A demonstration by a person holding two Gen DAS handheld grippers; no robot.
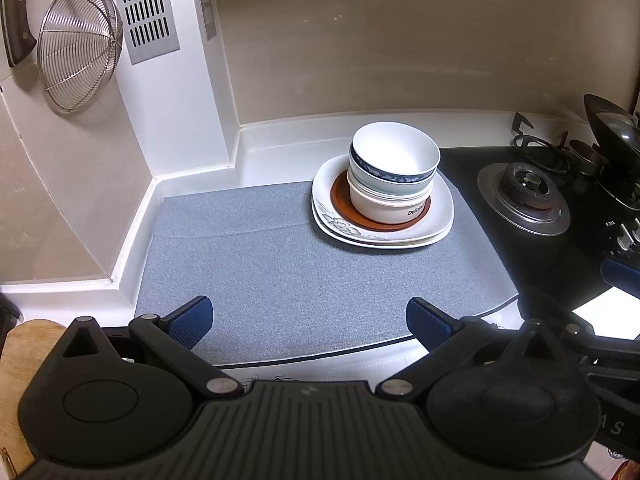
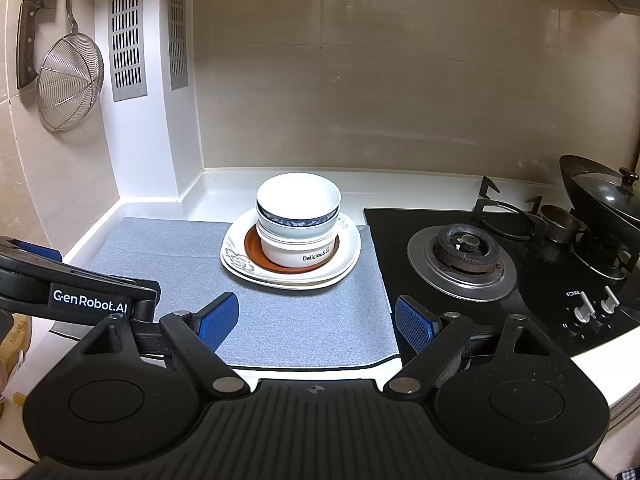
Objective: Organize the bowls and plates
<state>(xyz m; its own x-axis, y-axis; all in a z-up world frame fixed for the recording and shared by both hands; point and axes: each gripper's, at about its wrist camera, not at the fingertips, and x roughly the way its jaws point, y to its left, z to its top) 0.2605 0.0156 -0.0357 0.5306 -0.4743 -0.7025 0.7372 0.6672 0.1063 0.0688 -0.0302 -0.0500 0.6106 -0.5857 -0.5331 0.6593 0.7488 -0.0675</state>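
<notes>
One stack of dishes stands at the back right of the grey mat [image 1: 256, 256] [image 2: 304, 320]. Two white flower-patterned plates [image 1: 440, 216] [image 2: 348, 248] lie at the bottom, with a brown saucer [image 1: 342, 204] [image 2: 252, 250] on them. Nested bowls rise from the saucer: a white bowl marked "Delicious" [image 1: 384, 208] [image 2: 296, 254], a blue-rimmed bowl [image 1: 384, 174] [image 2: 296, 222], and a plain white bowl [image 1: 396, 148] [image 2: 298, 196] on top. My left gripper [image 1: 309, 322] is open over the mat's near edge, well short of the stack. My right gripper [image 2: 316, 322] is open too, nothing between its blue pads [image 2: 216, 320].
A black gas hob [image 1: 524, 196] [image 2: 464, 256] adjoins the mat on the right, with a lidded wok [image 2: 604, 196] at its far end. A wire strainer [image 1: 80, 44] [image 2: 70, 80] and a cleaver [image 2: 32, 28] hang on the left wall. A wooden board [image 1: 20, 344] sits near left.
</notes>
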